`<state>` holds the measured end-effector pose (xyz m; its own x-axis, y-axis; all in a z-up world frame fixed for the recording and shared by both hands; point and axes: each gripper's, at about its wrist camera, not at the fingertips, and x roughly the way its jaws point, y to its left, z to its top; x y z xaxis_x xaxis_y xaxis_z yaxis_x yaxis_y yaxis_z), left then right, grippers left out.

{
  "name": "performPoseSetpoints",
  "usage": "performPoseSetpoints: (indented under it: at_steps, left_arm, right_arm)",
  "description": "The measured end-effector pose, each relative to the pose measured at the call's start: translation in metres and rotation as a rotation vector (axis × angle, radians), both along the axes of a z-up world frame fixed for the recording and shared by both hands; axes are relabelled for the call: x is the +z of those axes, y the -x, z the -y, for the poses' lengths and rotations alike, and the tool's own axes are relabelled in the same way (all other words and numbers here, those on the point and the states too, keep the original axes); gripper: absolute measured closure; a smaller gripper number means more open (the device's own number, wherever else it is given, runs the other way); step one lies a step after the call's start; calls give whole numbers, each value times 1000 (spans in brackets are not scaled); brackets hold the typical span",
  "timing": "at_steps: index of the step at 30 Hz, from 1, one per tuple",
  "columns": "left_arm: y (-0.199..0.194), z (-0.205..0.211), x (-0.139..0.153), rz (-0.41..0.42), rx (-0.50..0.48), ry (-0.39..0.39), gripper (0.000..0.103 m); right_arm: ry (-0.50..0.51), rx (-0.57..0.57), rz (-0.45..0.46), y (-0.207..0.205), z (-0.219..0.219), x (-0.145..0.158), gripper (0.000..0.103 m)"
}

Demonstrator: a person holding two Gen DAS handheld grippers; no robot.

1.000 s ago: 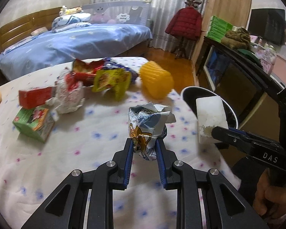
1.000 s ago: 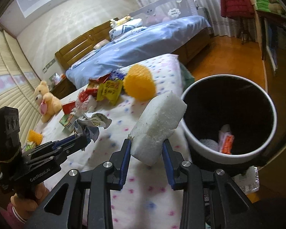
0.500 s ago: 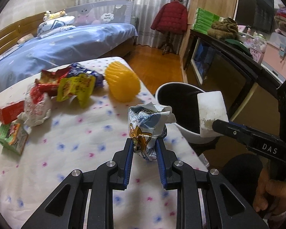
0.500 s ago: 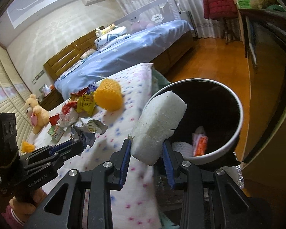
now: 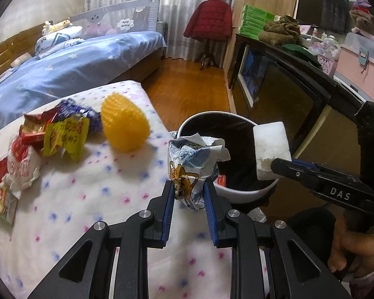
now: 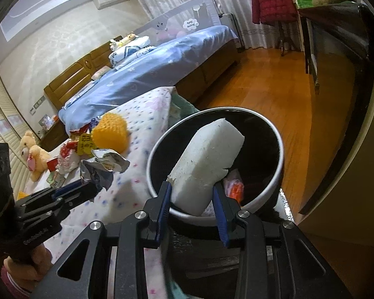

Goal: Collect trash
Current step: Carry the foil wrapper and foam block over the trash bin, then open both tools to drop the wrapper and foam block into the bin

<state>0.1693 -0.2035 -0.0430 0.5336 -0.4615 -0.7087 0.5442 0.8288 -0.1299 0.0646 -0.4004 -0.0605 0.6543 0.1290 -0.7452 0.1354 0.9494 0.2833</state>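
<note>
- Here, my right gripper (image 6: 191,186) clamps a white foam block (image 6: 206,167) over the black bin (image 6: 276,174).
- My left gripper (image 5: 189,189) pinches a crumpled wrapper (image 5: 194,164) beside the bin's rim.

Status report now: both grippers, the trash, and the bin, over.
Right gripper shut on white foam block, over the trash bin. Left gripper shut on crumpled wrapper, near the bin rim. Nothing blocks the opening.

A bed (image 5: 69,67) with blue bedding lies at ten o'clock, plush toys (image 5: 57,25) on its pillow, a red jacket (image 5: 209,18) hanging on a coat stand at twelve o'clock, green boxes (image 5: 255,22) stacked at one o'clock, and a teddy bear (image 6: 33,153) sitting at nine o'clock.
</note>
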Motion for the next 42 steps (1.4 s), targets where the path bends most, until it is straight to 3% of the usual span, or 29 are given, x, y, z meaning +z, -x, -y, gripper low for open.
performPoseSetpoints:
  at_steps: [15,31,34,42]
  left_arm:
    - [-32,42,-8,-2,-51,-41,80]
    - [-67,65,-21,-71,-67,-47,79]
    - [-70,69,-23,-83,-78,-40,77]
    - [-68,65,-24,-84,-70,-29,59]
  right_arm:
    - [17,-24,-29,-19,27,-5,69]
    - [23,-23,-60,-35,41,-13,66]
    - [19,-24,-66,-36,42,-15,63]
    - [-10,-44,-81,-36,50,-18,57]
